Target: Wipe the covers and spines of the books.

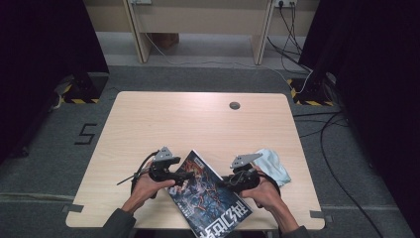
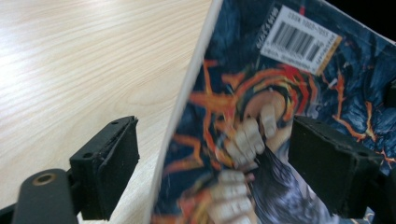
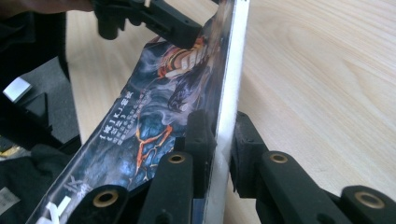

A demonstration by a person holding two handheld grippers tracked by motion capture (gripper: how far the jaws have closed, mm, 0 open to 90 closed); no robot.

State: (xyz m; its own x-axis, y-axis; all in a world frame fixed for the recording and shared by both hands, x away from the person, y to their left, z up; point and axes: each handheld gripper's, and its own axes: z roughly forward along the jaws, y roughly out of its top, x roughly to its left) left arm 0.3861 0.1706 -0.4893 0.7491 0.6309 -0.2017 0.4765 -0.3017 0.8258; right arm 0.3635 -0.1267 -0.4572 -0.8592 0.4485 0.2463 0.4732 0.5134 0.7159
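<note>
Both grippers are black, each topped by a grey three-cornered plate. The left gripper (image 1: 184,175) trails a black cable. Its jaws are blocky, with flat matte pads (image 2: 119,170) and small screw holes. The right gripper (image 3: 224,151) has brass-ringed pivots on its black links. Dark sleeves (image 1: 119,225) cover both forearms.

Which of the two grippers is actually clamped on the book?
The right gripper: its jaws pinch the book edge, while the left gripper jaws stand apart around it.
</note>
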